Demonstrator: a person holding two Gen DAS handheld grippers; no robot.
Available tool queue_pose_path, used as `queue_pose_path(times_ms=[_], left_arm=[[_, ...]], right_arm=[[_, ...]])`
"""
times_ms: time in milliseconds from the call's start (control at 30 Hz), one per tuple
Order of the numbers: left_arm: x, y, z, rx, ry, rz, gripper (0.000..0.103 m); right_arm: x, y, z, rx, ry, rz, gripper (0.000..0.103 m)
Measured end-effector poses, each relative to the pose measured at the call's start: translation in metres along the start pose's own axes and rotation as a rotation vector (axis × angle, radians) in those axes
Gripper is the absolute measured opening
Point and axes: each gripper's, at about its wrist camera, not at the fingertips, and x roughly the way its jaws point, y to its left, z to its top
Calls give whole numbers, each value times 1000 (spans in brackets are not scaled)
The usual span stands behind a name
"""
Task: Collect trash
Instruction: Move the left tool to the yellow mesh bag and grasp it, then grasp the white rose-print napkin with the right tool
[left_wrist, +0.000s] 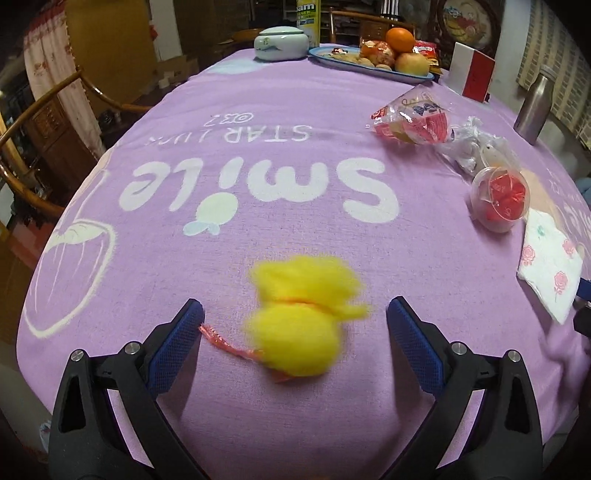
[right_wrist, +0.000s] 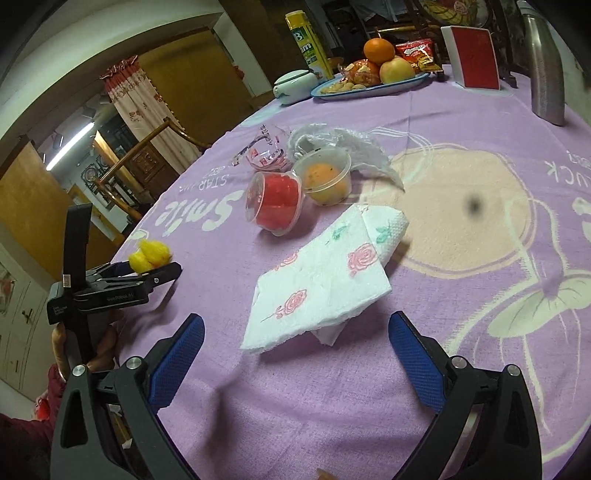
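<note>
A fluffy yellow wad (left_wrist: 303, 317) with a pink foil strip under it lies on the purple tablecloth (left_wrist: 258, 229), between and just ahead of the wide-apart fingers of my open left gripper (left_wrist: 295, 317). My right gripper (right_wrist: 295, 328) is open too, with a rose-print paper napkin (right_wrist: 321, 284) lying just ahead of its fingers. Beyond the napkin sit a tipped clear cup of red scraps (right_wrist: 275, 203), a cup of orange peel (right_wrist: 327, 177), a crumpled clear plastic bag (right_wrist: 340, 144) and a torn red-printed wrapper (right_wrist: 264, 151). The left gripper (right_wrist: 147, 273) shows at the yellow wad (right_wrist: 151, 253) in the right wrist view.
A blue tray of fruit and snacks (left_wrist: 373, 61), a pale lidded pot (left_wrist: 280, 42), a green-yellow carton (right_wrist: 308, 44), a red-and-white box (right_wrist: 472, 59) and a steel bottle (right_wrist: 546, 62) stand at the table's far side. Wooden chairs (left_wrist: 40, 122) are on the left. A hand (right_wrist: 99, 350) holds the left tool.
</note>
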Motion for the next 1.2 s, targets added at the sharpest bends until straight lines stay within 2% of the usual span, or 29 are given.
queue_pose_path(times_ms=[200,267,367,500,567,633,667,700,767,933,1033,1200], left_arm=[[-1,0,0,6,-1,-9,96],[-2,0,0,8,-5,-22,96],[-2,6,2,-26,-15,-40,96],[-5,18,2,-100,-36,-59,95],[-7,22,0,-112,-52,-48,88],[-11,21,-2,-94,-66,-30,65],[-13,21,-2,-86,-71,-35,58],[-14,21,-3,-80,-74,-51,46],[-19,20,-5,-73,-77,-97,42],[-36,15,-12,-49,-129,-119,39],[-45,12,-13,-45,-150,-125,38],[-61,13,-16,-48,-186,-136,37]], right_arm=[[-1,-10,7,21,34,76,99],[-1,-17,10,91,26,104,98],[3,-18,21,118,35,89,98],[18,-11,33,71,43,25,98],[19,-9,35,59,39,17,95],[21,-8,37,42,42,-8,80],[22,-8,37,39,40,-14,64],[23,-8,37,36,41,-16,44],[25,-7,35,34,49,-16,30],[16,11,31,-59,-16,-95,29],[9,24,28,-116,-70,-108,22],[-7,42,25,-166,-141,-94,6]])
